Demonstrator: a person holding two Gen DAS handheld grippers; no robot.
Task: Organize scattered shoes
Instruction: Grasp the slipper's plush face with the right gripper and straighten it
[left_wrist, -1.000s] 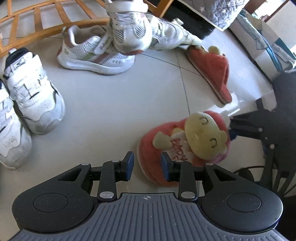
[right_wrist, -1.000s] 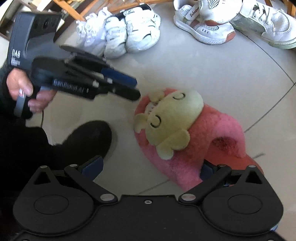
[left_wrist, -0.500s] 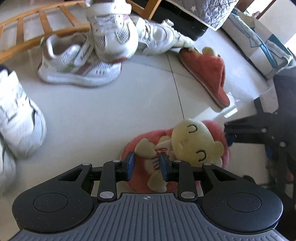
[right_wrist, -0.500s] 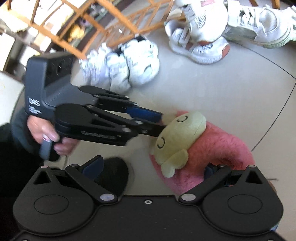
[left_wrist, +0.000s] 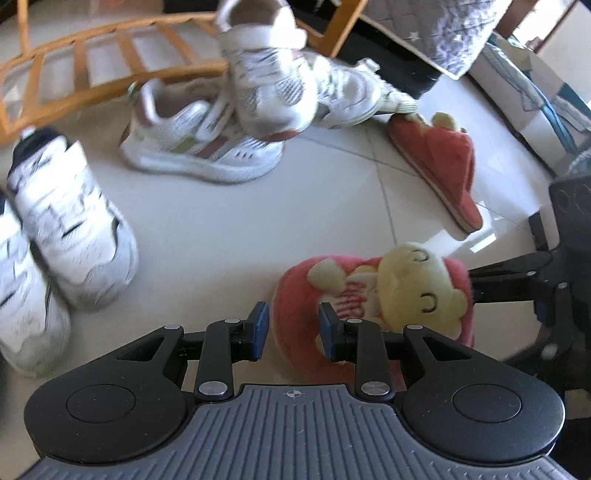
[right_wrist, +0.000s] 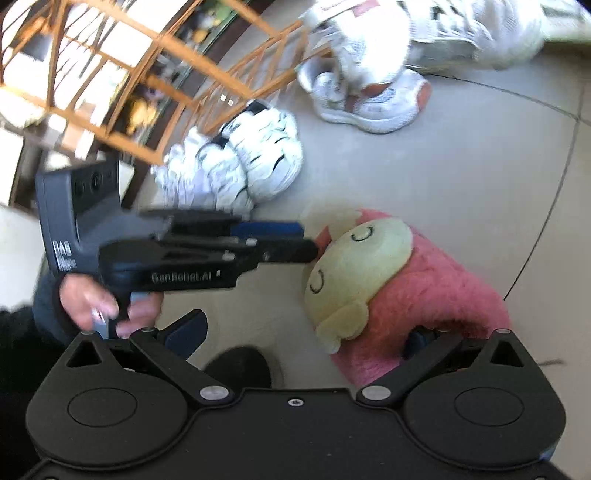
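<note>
A pink plush slipper (left_wrist: 295, 295) with a yellow doll face (right_wrist: 354, 258) lies on the tiled floor. My left gripper (left_wrist: 291, 328) hovers at its toe. The jaws stand narrowly apart, the toe rim lies between them, and a sliver of floor shows beside the left pad. From the right wrist view the left gripper (right_wrist: 306, 240) points at the toe beside the doll's head. My right gripper (right_wrist: 303, 334) straddles the heel end with its jaws wide open, and its right finger is partly hidden behind the pink fur. The matching red slipper (left_wrist: 439, 166) lies further off on its side.
White sneakers with pink trim (left_wrist: 199, 147) are piled against a wooden rack (left_wrist: 92, 48). A white and black pair (left_wrist: 70, 229) stands at the left. A quilt (left_wrist: 443, 33) and a bag (left_wrist: 535, 92) sit at the back right. A hand (right_wrist: 92, 299) and a dark shoe (right_wrist: 240, 365) are close by.
The left gripper has come from beside the slipper's toe to over it, dipping closer half a second ago. The right wrist view has rolled, with the heel still between its open jaws.
</note>
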